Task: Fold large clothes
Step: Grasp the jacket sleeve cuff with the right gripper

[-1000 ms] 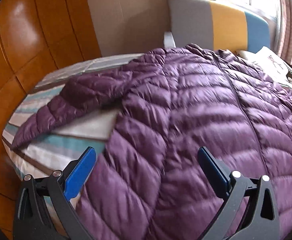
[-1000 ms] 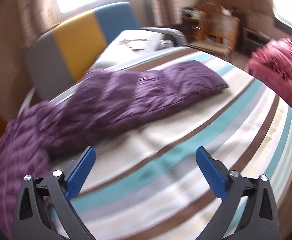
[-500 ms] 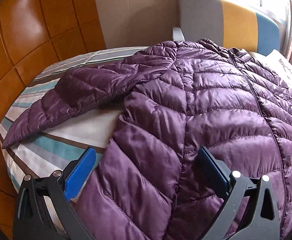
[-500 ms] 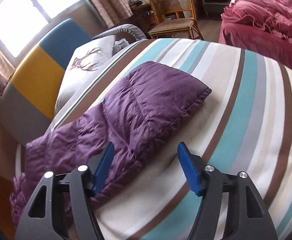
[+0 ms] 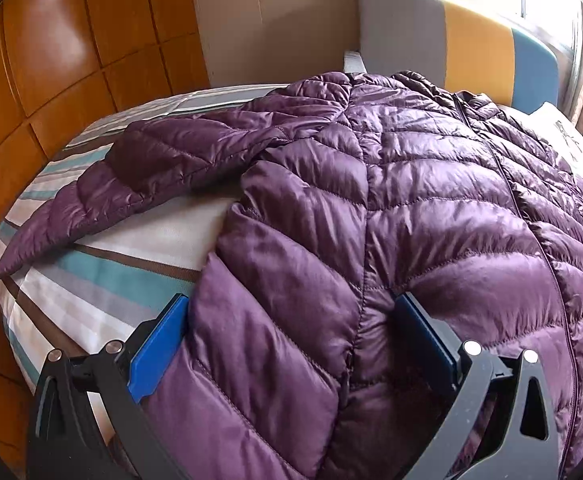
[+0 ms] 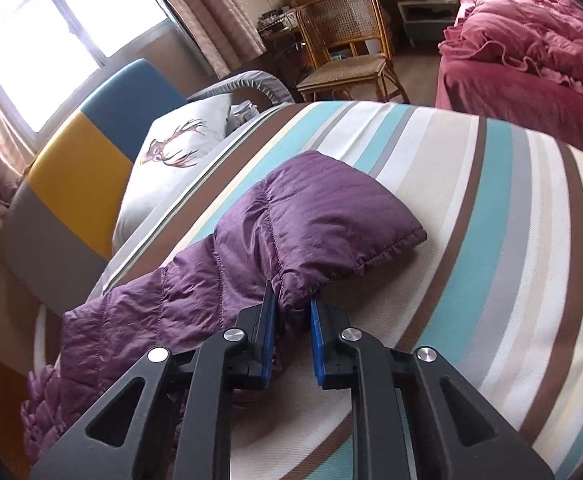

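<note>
**Kid:** Sleeve first? What changed with our right gripper (image 6: 293,308)?

**Helper:** A moment ago its blue pads were spread wide over the bed (image 6: 491,240). Now we have slid it up to the near sleeve (image 6: 311,216) of the purple jacket (image 5: 391,200), and the jaws are closing, with the edge of the cuff pinched between them

**Kid:** So what do we do next?

**Helper:** We think we can lift that sleeve and fold it in over the jacket's body

**Kid:** And our left gripper (image 5: 291,328)?

**Helper:** It came down a little. Its pads are spread wide, pushed onto the puffy hem by the bed's near edge, but not squeezing it yet

**Kid:** Where is the jacket?

**Helper:** Flat across the striped bed, collar near the headboard (image 5: 471,44), other sleeve (image 5: 143,168) reaching to the bed's left edge

**Kid:** Let's count!

**Helper:** One jacket, two sleeves, two grippers, one deer pillow (image 6: 179,152), one cane chair (image 6: 347,40)
</note>
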Demonstrator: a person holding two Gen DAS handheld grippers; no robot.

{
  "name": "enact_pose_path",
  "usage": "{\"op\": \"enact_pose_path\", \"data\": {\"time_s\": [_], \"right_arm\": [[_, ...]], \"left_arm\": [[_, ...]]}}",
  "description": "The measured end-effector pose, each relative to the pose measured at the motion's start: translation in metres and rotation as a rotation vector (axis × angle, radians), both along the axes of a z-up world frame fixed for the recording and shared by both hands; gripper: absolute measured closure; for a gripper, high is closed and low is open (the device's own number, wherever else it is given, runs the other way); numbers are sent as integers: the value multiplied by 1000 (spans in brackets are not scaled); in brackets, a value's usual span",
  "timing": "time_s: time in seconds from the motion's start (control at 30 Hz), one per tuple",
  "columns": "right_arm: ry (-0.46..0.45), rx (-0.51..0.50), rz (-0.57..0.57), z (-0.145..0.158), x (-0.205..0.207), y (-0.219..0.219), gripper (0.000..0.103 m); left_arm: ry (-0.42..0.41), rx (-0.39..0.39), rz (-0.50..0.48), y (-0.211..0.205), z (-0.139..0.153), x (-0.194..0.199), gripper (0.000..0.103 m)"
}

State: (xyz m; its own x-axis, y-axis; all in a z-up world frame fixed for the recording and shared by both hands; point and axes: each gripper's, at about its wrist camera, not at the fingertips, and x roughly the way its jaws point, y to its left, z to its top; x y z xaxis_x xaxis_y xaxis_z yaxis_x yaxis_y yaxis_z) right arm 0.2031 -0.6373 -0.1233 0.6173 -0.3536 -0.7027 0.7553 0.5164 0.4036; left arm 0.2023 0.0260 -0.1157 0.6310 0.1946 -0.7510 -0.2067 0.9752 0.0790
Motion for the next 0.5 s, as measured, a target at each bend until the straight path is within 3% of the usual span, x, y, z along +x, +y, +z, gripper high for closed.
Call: {"op": "enact_pose_path", "data": {"time_s": [0.27,0.5], "right_arm": [[48,-78,-36,14,-5,4,92],[58,-250,53,52,11,32,92]], "left_arm": [[21,-19,-8,4,2,2,2],[40,118,-39,0,7,30,2]]}}
